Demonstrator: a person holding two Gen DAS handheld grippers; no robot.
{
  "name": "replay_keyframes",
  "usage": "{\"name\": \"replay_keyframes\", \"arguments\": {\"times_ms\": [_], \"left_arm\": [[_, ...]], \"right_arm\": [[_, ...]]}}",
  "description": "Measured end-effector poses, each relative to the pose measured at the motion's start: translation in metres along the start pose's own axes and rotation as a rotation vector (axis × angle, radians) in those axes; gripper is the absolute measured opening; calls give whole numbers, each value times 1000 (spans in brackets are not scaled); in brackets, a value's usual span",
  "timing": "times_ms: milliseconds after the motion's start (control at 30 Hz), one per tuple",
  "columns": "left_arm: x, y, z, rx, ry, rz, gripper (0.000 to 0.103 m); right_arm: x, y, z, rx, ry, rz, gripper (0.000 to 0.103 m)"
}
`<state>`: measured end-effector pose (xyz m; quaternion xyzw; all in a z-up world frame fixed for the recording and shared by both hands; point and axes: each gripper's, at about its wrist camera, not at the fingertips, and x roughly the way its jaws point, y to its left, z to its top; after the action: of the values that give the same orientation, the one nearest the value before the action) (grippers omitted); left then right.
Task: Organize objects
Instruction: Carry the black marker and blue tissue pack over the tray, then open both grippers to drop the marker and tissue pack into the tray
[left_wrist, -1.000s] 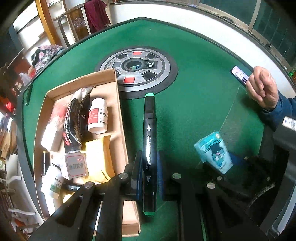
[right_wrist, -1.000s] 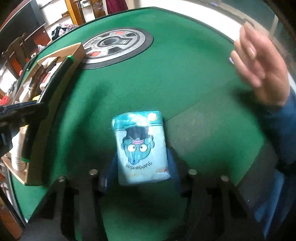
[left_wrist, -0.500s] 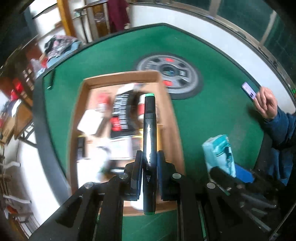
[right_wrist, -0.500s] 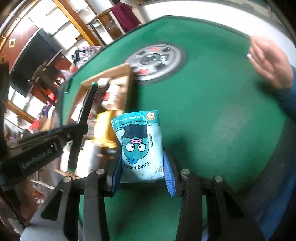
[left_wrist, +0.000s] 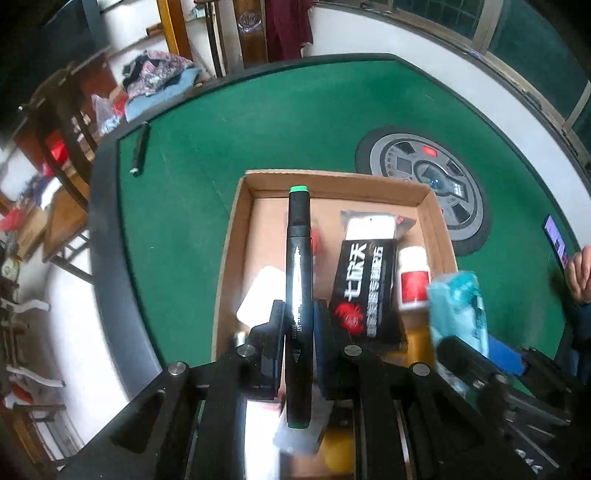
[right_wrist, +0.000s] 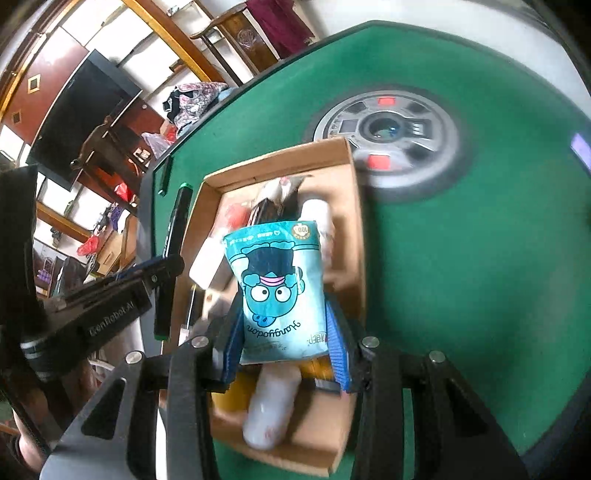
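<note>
Marker (left_wrist: 298, 280), black with green end caps, sits clamped in the left gripper (left_wrist: 299, 325); the blue cartoon tissue pack (right_wrist: 279, 291) is pinched in the right gripper (right_wrist: 284, 328). Both now hang over the cardboard box (left_wrist: 437, 221); a second ago both were over green felt beside it.
</note>
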<state>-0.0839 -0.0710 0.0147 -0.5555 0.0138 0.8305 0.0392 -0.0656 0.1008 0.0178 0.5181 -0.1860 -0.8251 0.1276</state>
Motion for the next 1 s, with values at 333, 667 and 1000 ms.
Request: {"name": "replay_keyframes", "arguments": {"times_ms": [333, 667, 1000], "left_arm": [[19, -18, -1, 75, -22, 31, 12], [-17, -28, -32, 133, -151, 166, 61], [-40, -31, -77, 104, -35, 20, 61]], "right_arm": [[33, -3, 5, 19, 14, -15, 47], [-4, -15, -20, 29, -23, -2, 65], [-50, -11, -72, 37, -55, -5, 67]]}}
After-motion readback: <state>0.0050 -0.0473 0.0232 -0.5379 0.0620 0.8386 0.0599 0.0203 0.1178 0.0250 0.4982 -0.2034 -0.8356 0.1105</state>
